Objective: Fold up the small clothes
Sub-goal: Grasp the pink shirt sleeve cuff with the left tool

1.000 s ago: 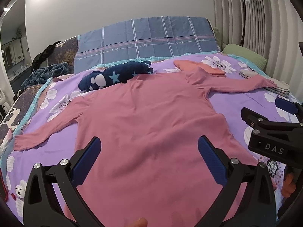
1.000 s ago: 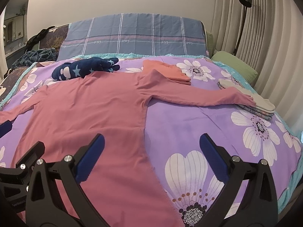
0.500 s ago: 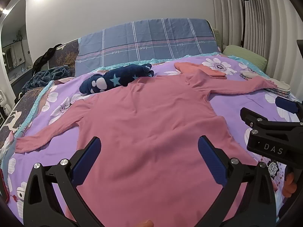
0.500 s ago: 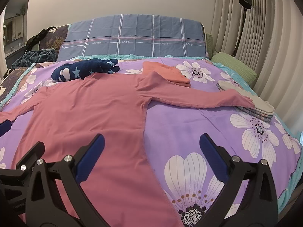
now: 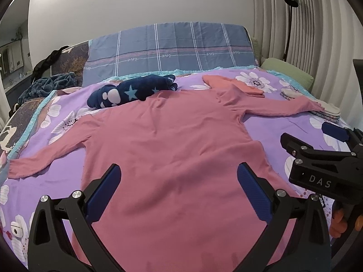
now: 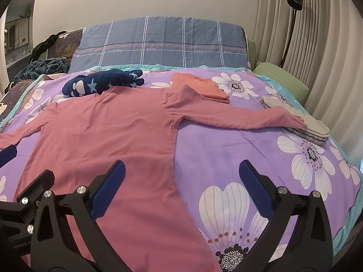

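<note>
A pink long-sleeved shirt (image 5: 172, 140) (image 6: 109, 136) lies flat on the bed, both sleeves spread out sideways. Its right sleeve end rests on a small stack of folded clothes (image 6: 313, 129) (image 5: 329, 111). My left gripper (image 5: 179, 190) hovers open above the shirt's lower body, holding nothing. My right gripper (image 6: 181, 185) is open over the shirt's right side seam and the bedsheet, also holding nothing. The right gripper's body (image 5: 322, 161) shows at the right of the left wrist view.
A navy star-patterned garment (image 5: 133, 90) (image 6: 102, 82) lies bunched by the collar. A folded orange garment (image 6: 202, 88) (image 5: 236, 85) sits near the right shoulder. Behind are a blue plaid pillow (image 6: 158, 43), a green pillow (image 6: 281, 79), curtains and a floor lamp (image 6: 292, 22). The purple flowered sheet (image 6: 249, 154) shows at the right.
Both grippers drew back and rose slightly, so the shirt and pillows appear a little farther and lower. Both stayed open; the shirt did not move.
</note>
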Demonstrator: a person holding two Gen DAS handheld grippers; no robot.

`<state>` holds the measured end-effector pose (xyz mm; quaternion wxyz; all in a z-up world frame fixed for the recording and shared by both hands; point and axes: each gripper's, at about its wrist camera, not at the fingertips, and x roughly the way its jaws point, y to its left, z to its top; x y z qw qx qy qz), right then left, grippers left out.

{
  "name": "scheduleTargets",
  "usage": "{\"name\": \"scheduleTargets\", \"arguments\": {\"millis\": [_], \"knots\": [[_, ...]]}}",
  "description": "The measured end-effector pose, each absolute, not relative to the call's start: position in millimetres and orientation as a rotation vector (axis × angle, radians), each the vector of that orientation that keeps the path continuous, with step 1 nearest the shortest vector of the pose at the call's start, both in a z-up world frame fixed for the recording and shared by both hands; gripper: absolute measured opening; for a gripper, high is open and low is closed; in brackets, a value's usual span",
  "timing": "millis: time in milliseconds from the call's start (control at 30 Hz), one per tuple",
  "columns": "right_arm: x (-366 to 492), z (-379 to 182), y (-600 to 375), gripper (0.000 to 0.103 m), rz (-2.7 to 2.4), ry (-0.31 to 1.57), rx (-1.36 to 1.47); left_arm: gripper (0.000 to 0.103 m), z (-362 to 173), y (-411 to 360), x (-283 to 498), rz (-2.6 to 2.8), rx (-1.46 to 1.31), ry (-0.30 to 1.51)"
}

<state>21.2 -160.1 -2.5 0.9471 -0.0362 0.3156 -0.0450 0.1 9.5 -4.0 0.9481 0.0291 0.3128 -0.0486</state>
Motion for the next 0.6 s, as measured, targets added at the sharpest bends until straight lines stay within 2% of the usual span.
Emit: {"name": "scheduleTargets", "arguments": {"millis": [267, 533, 600], "knots": [[27, -5, -154, 0.101, -0.083, 0.643, -0.076, 0.100, -13, 48, 5, -0.063, 0.009, 0.658], [40, -8, -133, 0.101, -0.036, 0.653, -0.110, 0.072, -34, 181, 10, 0.067, -0.210, 0.726], [44, -10, -129, 0.101, -0.028, 0.662, -0.119, 0.057, -44, 229, 10, 0.113, -0.303, 0.743]]}}
